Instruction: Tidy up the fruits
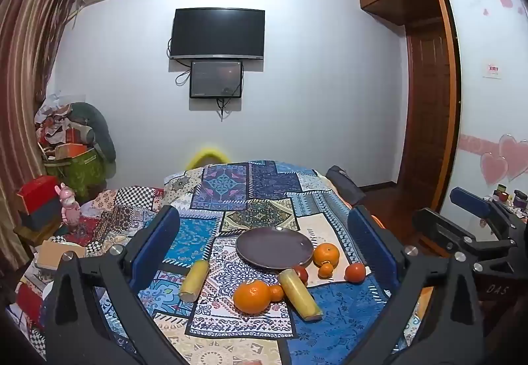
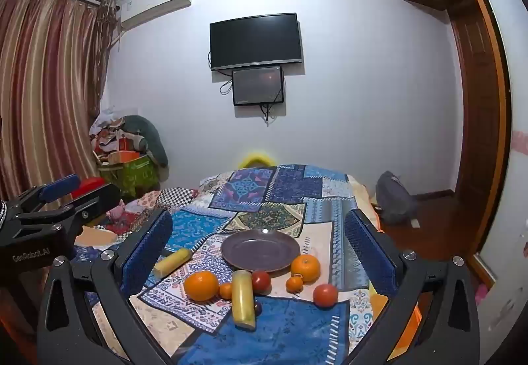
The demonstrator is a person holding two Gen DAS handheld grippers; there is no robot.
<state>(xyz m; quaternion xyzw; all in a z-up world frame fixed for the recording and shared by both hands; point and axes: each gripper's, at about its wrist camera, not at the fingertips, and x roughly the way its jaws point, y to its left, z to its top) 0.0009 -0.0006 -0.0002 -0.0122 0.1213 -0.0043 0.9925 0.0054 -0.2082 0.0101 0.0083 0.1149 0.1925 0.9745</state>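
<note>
A dark round plate (image 1: pixel 274 247) (image 2: pixel 260 249) lies empty on a patchwork cloth. In front of it lie two big oranges (image 1: pixel 252 295) (image 1: pixel 326 254), two small mandarins (image 1: pixel 276 292) (image 1: pixel 326 269), two red tomatoes (image 1: pixel 355 272) (image 1: pixel 301 273) and two yellow corn pieces (image 1: pixel 195 279) (image 1: pixel 299 294). The same fruits show in the right wrist view: orange (image 2: pixel 201 285), orange (image 2: pixel 305 267), tomato (image 2: pixel 325 295), corn (image 2: pixel 243 298). My left gripper (image 1: pixel 264 252) is open and empty above the fruits. My right gripper (image 2: pixel 257 249) is open and empty, and it also shows at the right of the left wrist view (image 1: pixel 468 226).
The cloth (image 1: pixel 231 193) covers a raised surface that drops off to the floor on the right. A pink figurine (image 1: pixel 70 209), boxes and clutter stand at the left. A grey bag (image 2: pixel 394 196) lies on the floor at the right. A TV (image 1: pixel 217 33) hangs on the far wall.
</note>
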